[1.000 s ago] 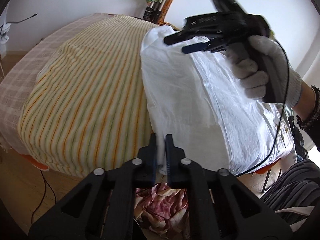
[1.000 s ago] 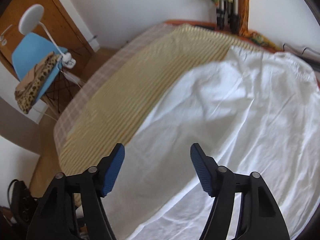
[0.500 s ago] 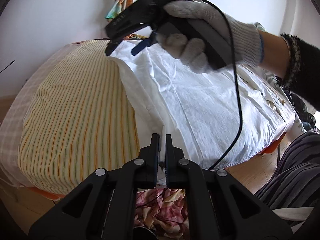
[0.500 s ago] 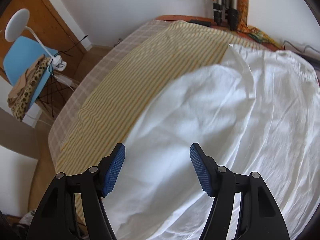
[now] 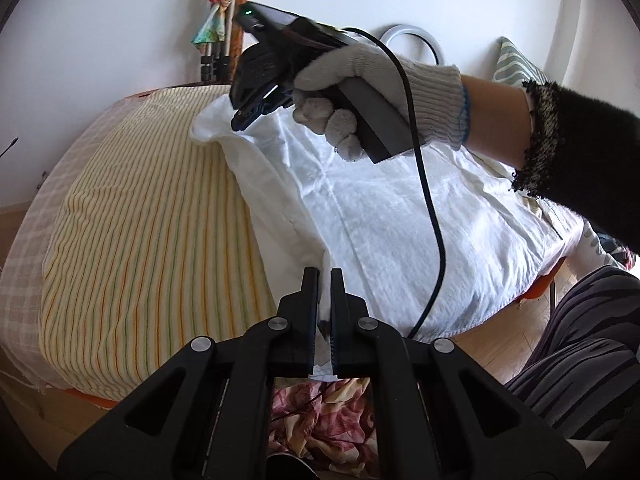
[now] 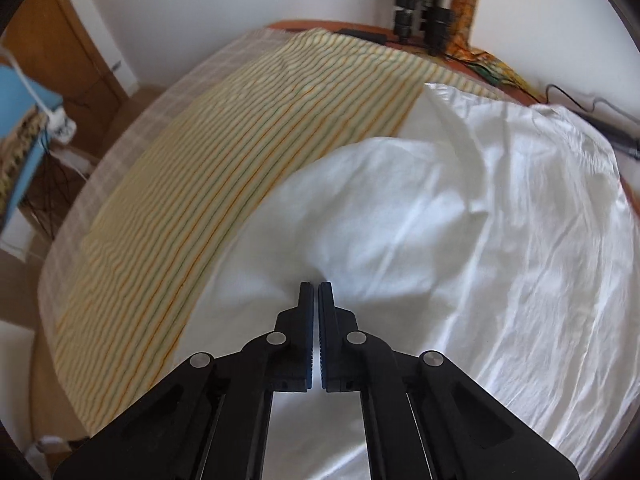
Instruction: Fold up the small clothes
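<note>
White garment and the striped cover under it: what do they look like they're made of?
White garment: thin woven fabric, likely cotton, matte; it shows fine crumpled creases and a stitched seam, and bunches where the left gripper and right gripper pinch it.
Striped cover: soft woven cloth, matte, with thin green and orange lines on cream; it drapes smoothly over the edge. The exact fibre can't be told.

free: striped cover (image 5: 152, 232) left | blocked: tripod legs (image 6: 420, 24) far edge

The right tongs (image 6: 314, 292), wide open a moment ago, have clamped onto the white garment (image 6: 460, 240).
</note>
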Motion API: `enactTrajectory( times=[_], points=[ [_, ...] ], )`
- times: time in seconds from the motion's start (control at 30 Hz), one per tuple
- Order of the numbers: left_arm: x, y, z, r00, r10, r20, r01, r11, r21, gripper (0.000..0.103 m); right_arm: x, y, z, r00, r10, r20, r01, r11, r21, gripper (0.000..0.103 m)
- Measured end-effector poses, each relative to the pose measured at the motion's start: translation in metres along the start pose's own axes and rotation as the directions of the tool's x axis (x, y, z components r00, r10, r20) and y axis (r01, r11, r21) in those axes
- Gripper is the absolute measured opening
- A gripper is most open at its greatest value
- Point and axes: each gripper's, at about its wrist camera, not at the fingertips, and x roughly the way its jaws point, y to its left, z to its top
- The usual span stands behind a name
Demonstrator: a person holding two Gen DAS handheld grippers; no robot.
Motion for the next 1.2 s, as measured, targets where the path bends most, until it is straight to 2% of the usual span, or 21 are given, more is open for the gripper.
enactTrajectory(
  times=[0.13,0.27,0.33,0.37,0.4,0.43,0.5,0.53,0.63,0.7,0.77,0.93,1.0,1.13,1.2],
  points=[
    [0.001,-0.019,0.007,0.999,-0.046,-0.003,0.046,0.998,0.053,0.003,-0.027,-0.051,-0.011,0.990,0.109,0.093,-0.122,0.982,0.144,0.000],
    [0.011,-0.041,0.013,0.998,-0.065,-0.013,0.066,0.991,0.114,0.003,-0.044,-0.081,-0.023,0.989,0.096,0.116,-0.117,0.975,0.188,0.002],
    [0.015,-0.046,0.014,0.997,-0.074,-0.021,0.076,0.990,0.119,0.003,-0.055,-0.085,-0.023,0.983,0.136,0.124,-0.160,0.966,0.206,0.006],
    [0.017,-0.047,0.015,0.996,-0.079,-0.027,0.082,0.990,0.119,0.003,-0.060,-0.083,-0.019,0.979,0.160,0.123,-0.183,0.962,0.201,0.010],
    [0.020,-0.049,0.016,0.996,-0.088,-0.033,0.091,0.989,0.118,0.003,-0.065,-0.077,-0.016,0.975,0.178,0.130,-0.199,0.964,0.178,0.022],
    [0.021,-0.051,0.016,0.995,-0.098,-0.037,0.101,0.988,0.118,0.003,-0.072,-0.067,-0.013,0.974,0.177,0.141,-0.196,0.971,0.137,0.027],
    [0.025,-0.053,0.018,0.993,-0.111,-0.050,0.117,0.985,0.124,0.003,-0.081,-0.047,-0.008,0.976,0.158,0.148,-0.167,0.985,0.048,0.046],
    [0.028,-0.057,0.018,0.992,-0.117,-0.056,0.124,0.983,0.137,0.003,-0.083,-0.040,-0.006,0.976,0.162,0.147,-0.167,0.986,0.022,0.048],
    [0.033,-0.066,0.018,0.986,-0.147,-0.075,0.158,0.974,0.163,0.003,-0.084,-0.026,0.000,0.981,0.141,0.130,-0.138,0.990,-0.036,0.049],
    [0.038,-0.072,0.017,0.982,-0.162,-0.093,0.177,0.968,0.177,0.003,-0.081,-0.027,-0.001,0.991,0.073,0.116,-0.068,0.996,-0.051,0.049],
    [0.043,-0.078,0.017,0.979,-0.170,-0.112,0.189,0.963,0.194,0.003,-0.074,-0.040,-0.004,0.995,0.019,0.102,-0.017,1.000,-0.013,0.049],
    [0.052,-0.085,0.016,0.971,-0.182,-0.158,0.215,0.950,0.228,0.003,-0.079,-0.111,-0.014,0.992,0.023,0.125,-0.047,0.980,0.193,0.049],
    [0.057,-0.086,0.014,0.968,-0.182,-0.176,0.220,0.947,0.235,0.003,-0.086,-0.135,-0.020,0.986,0.055,0.158,-0.096,0.960,0.263,0.049],
    [0.064,-0.088,0.015,0.963,-0.186,-0.195,0.228,0.948,0.224,0.003,-0.096,-0.148,-0.018,0.971,0.122,0.207,-0.178,0.942,0.283,0.050],
    [0.065,-0.089,0.016,0.962,-0.187,-0.197,0.230,0.948,0.222,0.003,-0.088,-0.151,-0.013,0.966,0.164,0.198,-0.217,0.934,0.285,0.060]
  ],
)
